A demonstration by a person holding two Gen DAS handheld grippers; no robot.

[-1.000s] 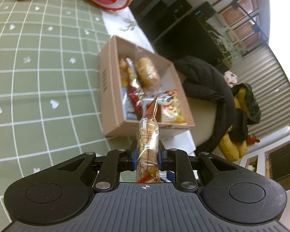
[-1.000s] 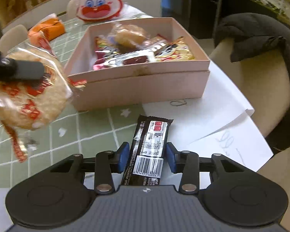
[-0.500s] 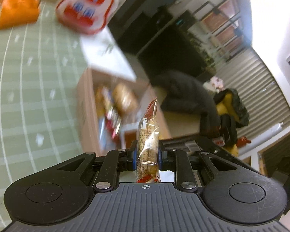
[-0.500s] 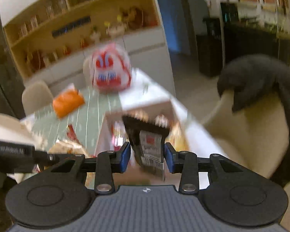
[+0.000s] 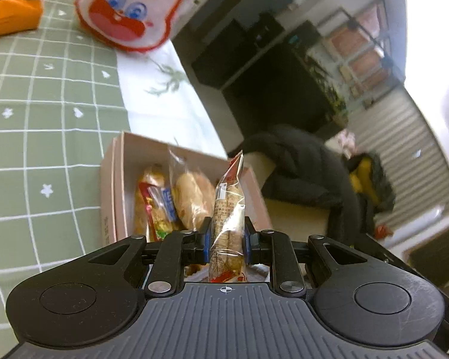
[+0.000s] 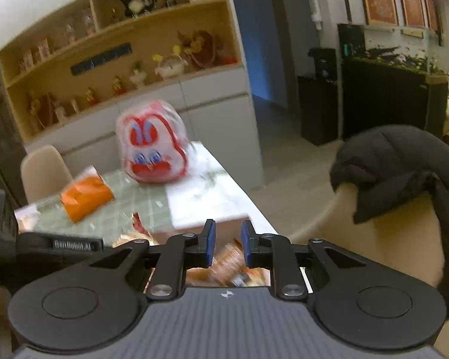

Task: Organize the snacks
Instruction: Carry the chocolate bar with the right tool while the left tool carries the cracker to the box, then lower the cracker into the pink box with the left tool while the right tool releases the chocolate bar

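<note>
light: dim indoor (window glare upper right) | blur: motion-smeared | edges: fisheye-bent

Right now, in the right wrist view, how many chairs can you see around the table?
2. One bare beige chair stands beyond the table's far left corner; one coat-draped chair stands at its right side. Others may be hidden.
</note>
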